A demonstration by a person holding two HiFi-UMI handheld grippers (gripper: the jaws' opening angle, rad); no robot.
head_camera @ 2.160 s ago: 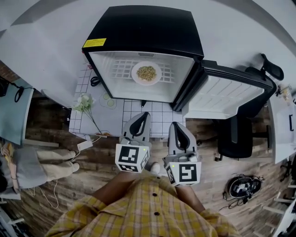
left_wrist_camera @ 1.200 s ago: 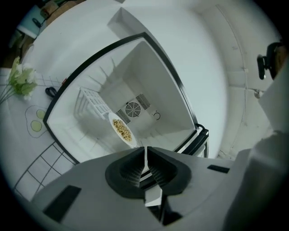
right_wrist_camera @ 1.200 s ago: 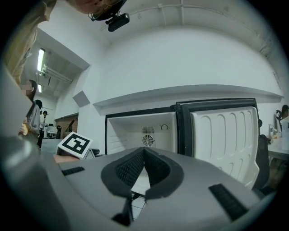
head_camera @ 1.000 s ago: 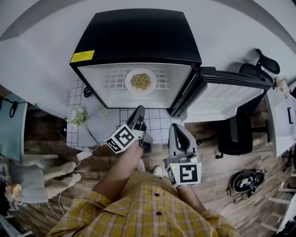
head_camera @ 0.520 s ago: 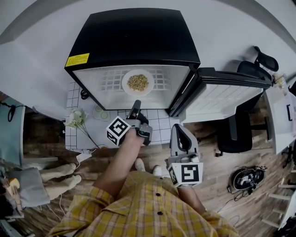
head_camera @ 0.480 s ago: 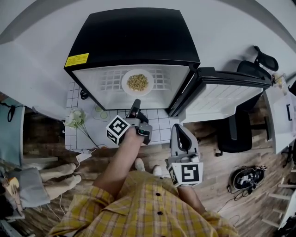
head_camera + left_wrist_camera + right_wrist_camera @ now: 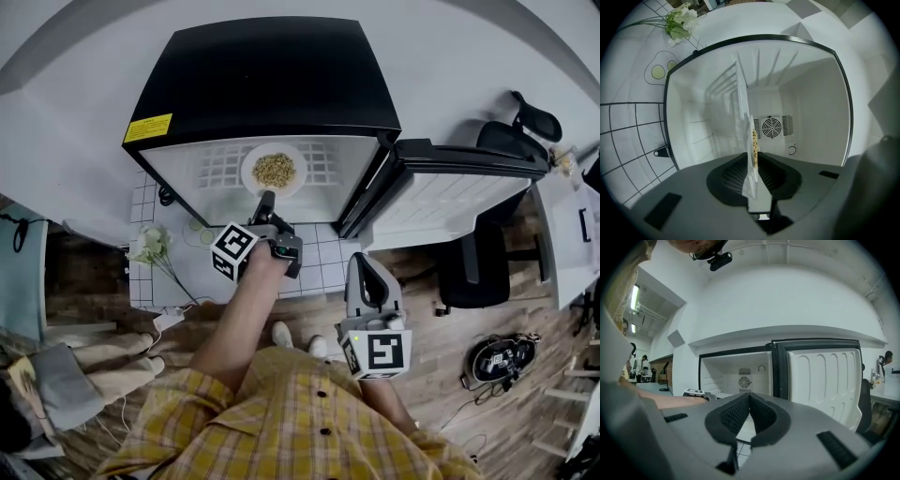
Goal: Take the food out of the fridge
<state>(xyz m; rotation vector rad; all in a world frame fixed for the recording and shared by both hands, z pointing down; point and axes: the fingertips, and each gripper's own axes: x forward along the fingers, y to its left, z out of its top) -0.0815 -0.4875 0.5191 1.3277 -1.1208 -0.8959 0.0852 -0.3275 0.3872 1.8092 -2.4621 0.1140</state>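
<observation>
A black mini fridge (image 7: pixel 281 70) stands open, and a white plate (image 7: pixel 273 169) of yellowish food rests on its wire shelf (image 7: pixel 323 164). My left gripper (image 7: pixel 267 199) is rolled onto its side and reaches to the plate's near rim. In the left gripper view the plate (image 7: pixel 751 161) shows edge-on between the jaws, with the food (image 7: pixel 753 142) just beyond; my left gripper (image 7: pixel 752 159) is shut on the rim. My right gripper (image 7: pixel 364 262) hangs back in front of the fridge. In its own view my right gripper (image 7: pixel 749 395) is shut and empty.
The fridge door (image 7: pixel 450 192) swings open to the right. A white grid-patterned mat (image 7: pixel 319 253) with white flowers (image 7: pixel 150 244) lies in front of the fridge. A black office chair (image 7: pixel 520 122) stands at the right, and a seated person (image 7: pixel 56 361) is at the left.
My left gripper rolled sideways and moved forward from beside the right gripper to the plate's rim, with the jaws now either side of it. The right gripper stayed where it was.
</observation>
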